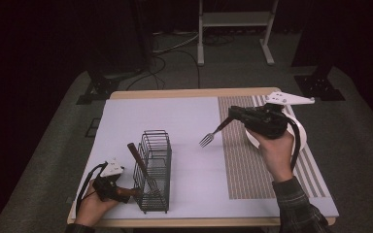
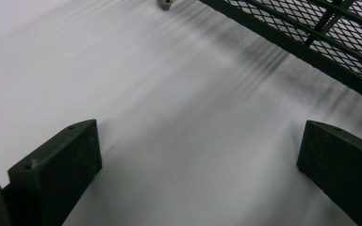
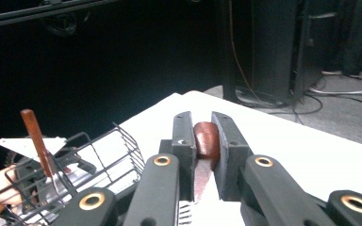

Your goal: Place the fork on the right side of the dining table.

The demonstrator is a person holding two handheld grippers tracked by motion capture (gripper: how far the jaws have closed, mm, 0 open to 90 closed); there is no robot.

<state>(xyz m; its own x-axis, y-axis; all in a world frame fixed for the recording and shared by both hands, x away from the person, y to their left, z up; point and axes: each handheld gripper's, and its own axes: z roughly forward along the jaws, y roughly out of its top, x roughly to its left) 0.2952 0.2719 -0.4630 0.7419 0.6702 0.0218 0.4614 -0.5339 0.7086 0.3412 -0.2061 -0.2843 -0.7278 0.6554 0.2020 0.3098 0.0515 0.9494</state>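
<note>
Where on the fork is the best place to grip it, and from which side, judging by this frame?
By the handle end, jaws closing across its flat sides. The right gripper does this: in the right gripper view the reddish-brown handle is pinched between the jaws. That leaves the fork with its tines hanging free, pointing down toward the wire basket, probably easing a tines-first drop.

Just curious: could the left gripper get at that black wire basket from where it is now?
Probably yes: the left gripper, jaws open, sits right beside the wire basket, with bare table between them.
</note>
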